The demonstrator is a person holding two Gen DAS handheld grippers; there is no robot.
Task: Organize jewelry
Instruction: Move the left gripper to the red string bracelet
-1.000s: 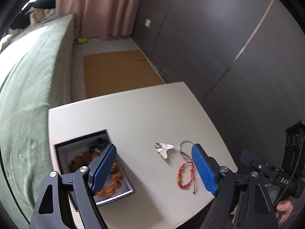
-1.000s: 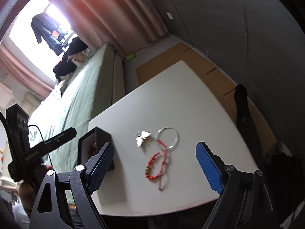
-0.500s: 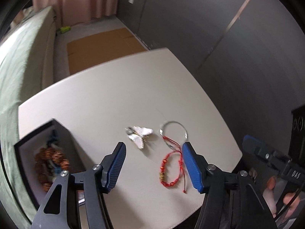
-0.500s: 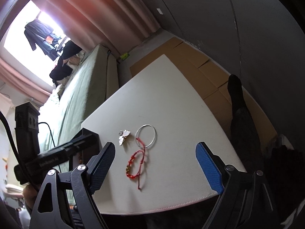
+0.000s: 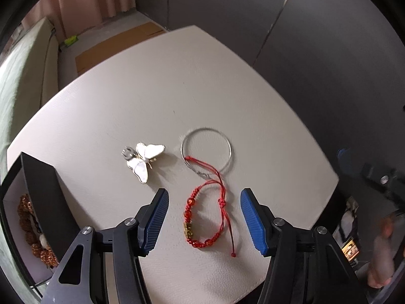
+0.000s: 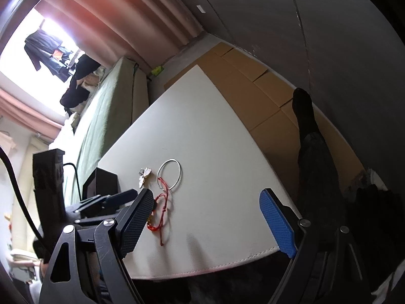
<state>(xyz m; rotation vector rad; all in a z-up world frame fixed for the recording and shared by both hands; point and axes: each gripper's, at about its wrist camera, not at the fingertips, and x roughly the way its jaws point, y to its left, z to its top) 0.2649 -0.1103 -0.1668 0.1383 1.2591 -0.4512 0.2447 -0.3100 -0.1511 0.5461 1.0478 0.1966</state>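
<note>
Left wrist view: left gripper (image 5: 203,216) spread wide above the near edge of the white table (image 5: 152,96), blue pads (image 5: 154,223) either side of the red cord bracelet (image 5: 205,215), nothing gripped, not touching it. Red bracelet lay flat near the near edge, beads and a small gold charm along its left side, loose cord tail trailing toward the edge, its upper cords crossing over the silver bangle (image 5: 206,149). Bangle lay flat just beyond the bracelet, toward the middle of the surface. White butterfly brooch (image 5: 143,159) rested just left of the bangle, apart from it. Black jewelry box (image 5: 38,202) stood open at the left edge, a brown beaded string (image 5: 27,228) visible inside on its pale lining.

Right wrist view: right gripper (image 6: 207,217) also spread wide and empty, held off the near right corner of the table (image 6: 202,131), well apart from the jewelry. Red bracelet (image 6: 159,212), bangle (image 6: 169,174) and brooch (image 6: 144,176) seen clustered near the left part of the surface, with the box (image 6: 101,185) just behind the left gripper's body. Green bed (image 6: 106,116), pink curtains (image 6: 126,17) and flattened cardboard (image 6: 253,93) beyond the table's far edge and right side; a dark-clad leg (image 6: 311,147) at the right.
</note>
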